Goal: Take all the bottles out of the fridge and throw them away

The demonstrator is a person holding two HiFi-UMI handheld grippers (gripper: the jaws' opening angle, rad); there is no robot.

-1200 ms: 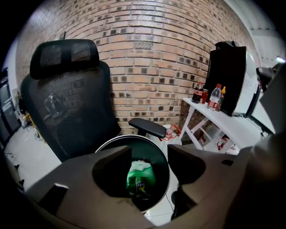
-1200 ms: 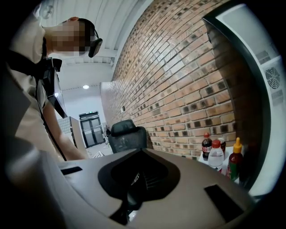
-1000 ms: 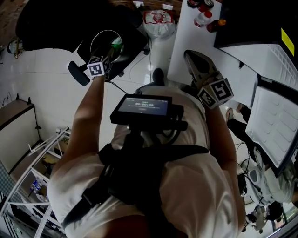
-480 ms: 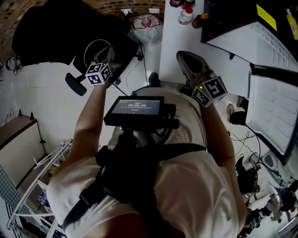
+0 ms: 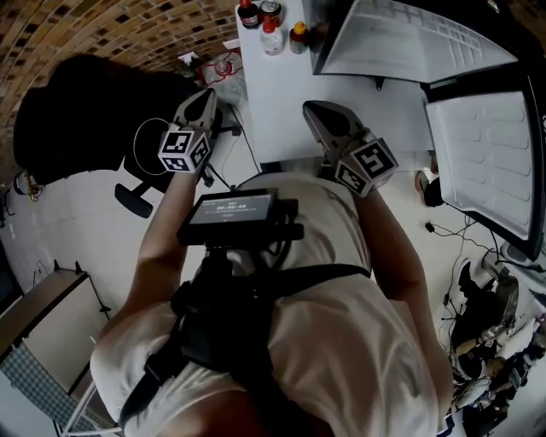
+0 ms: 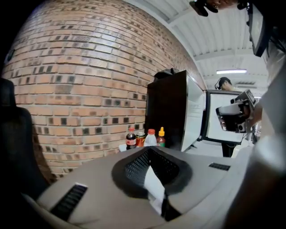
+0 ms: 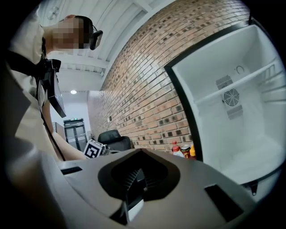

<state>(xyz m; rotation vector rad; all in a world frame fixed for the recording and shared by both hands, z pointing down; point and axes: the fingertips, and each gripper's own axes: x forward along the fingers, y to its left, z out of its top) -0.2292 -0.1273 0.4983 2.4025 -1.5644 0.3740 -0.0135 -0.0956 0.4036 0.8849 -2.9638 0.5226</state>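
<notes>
Both grippers have swung away from the bin [image 5: 141, 143] and now point up to 12 o'clock. A second ago the left gripper [image 5: 205, 96] was at the bin, and a green thing showed inside it. Now the bin sits at 10 o'clock, partly behind that gripper, and I cannot see into it.

More of the fridge [image 5: 401, 38] shows now, at 1 o'clock. It stands open, with its door [image 5: 486, 162] at 3 o'clock. The right gripper view shows white walls, a shelf and a round fan grill inside it.

The bottles [image 5: 271, 24] stand in a little group at 12 o'clock, on a white top just left of the fridge. One is dark with a red label, one is clear with a red cap, and one has a yellow cap. A can stands with them. The writing on them is too small to read.

The left gripper's jaws are pressed together with nothing between them. The right gripper [image 5: 314, 111] is closed the same way, with nothing in it.

A screen [image 5: 230, 207] on the person's chest shows numbers too small to read.
</notes>
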